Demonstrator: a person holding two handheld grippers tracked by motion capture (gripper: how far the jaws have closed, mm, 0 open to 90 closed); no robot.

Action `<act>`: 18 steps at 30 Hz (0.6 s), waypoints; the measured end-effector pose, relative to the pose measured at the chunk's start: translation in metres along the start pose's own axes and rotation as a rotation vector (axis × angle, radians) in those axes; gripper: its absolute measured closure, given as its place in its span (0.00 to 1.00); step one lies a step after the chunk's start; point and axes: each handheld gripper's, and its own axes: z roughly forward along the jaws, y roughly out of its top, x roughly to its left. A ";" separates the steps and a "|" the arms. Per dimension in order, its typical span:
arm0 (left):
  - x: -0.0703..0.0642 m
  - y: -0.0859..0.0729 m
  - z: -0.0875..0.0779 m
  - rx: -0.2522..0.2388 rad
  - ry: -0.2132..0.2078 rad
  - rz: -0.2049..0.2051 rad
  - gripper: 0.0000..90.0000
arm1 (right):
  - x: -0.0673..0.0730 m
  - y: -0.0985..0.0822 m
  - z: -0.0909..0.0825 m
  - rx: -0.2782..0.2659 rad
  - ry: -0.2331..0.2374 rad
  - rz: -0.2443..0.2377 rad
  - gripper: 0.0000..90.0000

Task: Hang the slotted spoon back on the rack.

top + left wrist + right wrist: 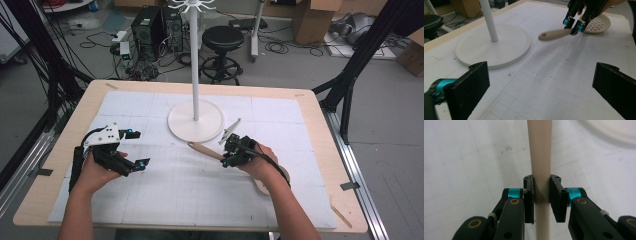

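High view: our right claw [231,152], right of centre, clamps a slotted wooden spoon [206,150] above the bench [310,107]. Left gripper view: our left claw [541,92] gapes apart — spoon upper right. Right gripper view: handle pinched, centre frame.

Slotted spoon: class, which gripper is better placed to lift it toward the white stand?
Right. The right gripper is already shut on the slotted spoon handle; the left gripper is open and apart from it.

Stand top [192,6] beyond upper edge
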 end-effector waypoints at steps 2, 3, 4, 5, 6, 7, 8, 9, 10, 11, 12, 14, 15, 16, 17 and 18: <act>-0.001 0.000 0.000 -0.004 -0.002 0.004 0.02 | -0.001 0.000 -0.012 -0.052 0.009 0.009 0.84; -0.001 0.000 0.000 -0.003 0.000 0.004 0.02 | -0.001 0.000 -0.018 -0.075 0.010 0.013 0.84; -0.001 0.000 0.000 -0.003 0.000 0.004 0.02 | -0.001 0.000 -0.018 -0.075 0.010 0.013 0.84; -0.001 0.000 -0.001 -0.001 0.001 0.004 0.02 | -0.002 0.002 -0.031 -0.117 0.003 0.009 0.84; -0.001 0.000 -0.001 -0.001 0.002 0.004 0.02 | -0.002 0.002 -0.038 -0.138 0.000 0.015 0.84; -0.001 0.000 -0.001 -0.001 0.002 0.004 0.02 | -0.002 0.003 -0.043 -0.161 -0.002 0.014 0.84; -0.001 0.001 -0.001 -0.006 0.002 0.005 0.02 | -0.001 0.004 -0.049 -0.178 -0.006 0.013 0.84; -0.001 0.001 -0.001 -0.006 0.002 0.005 0.02 | -0.001 0.005 -0.055 -0.193 -0.012 0.013 0.84; -0.001 0.001 -0.001 -0.007 0.001 0.005 0.02 | -0.001 0.006 -0.059 -0.205 -0.015 0.009 0.84; -0.001 0.001 -0.001 -0.005 0.005 0.002 0.02 | -0.001 0.007 -0.064 -0.219 -0.018 0.007 0.84; -0.001 0.001 -0.001 -0.005 0.005 0.002 0.02 | -0.001 0.007 -0.064 -0.219 -0.018 0.007 0.84; -0.001 0.001 -0.002 -0.005 0.004 0.003 0.02 | -0.001 0.011 -0.077 -0.245 -0.031 0.003 0.84; -0.001 0.001 -0.002 -0.007 0.001 0.005 0.02 | -0.001 0.011 -0.077 -0.245 -0.031 0.003 0.84; -0.001 0.001 -0.002 -0.011 0.002 0.006 0.02 | -0.001 0.014 -0.084 -0.266 -0.037 0.000 0.84; -0.001 0.001 -0.002 -0.012 0.002 0.003 0.02 | -0.002 0.015 -0.087 -0.271 -0.039 -0.002 0.84; -0.001 0.001 -0.002 -0.012 0.002 0.003 0.02 | -0.002 0.017 -0.090 -0.276 -0.042 -0.003 0.84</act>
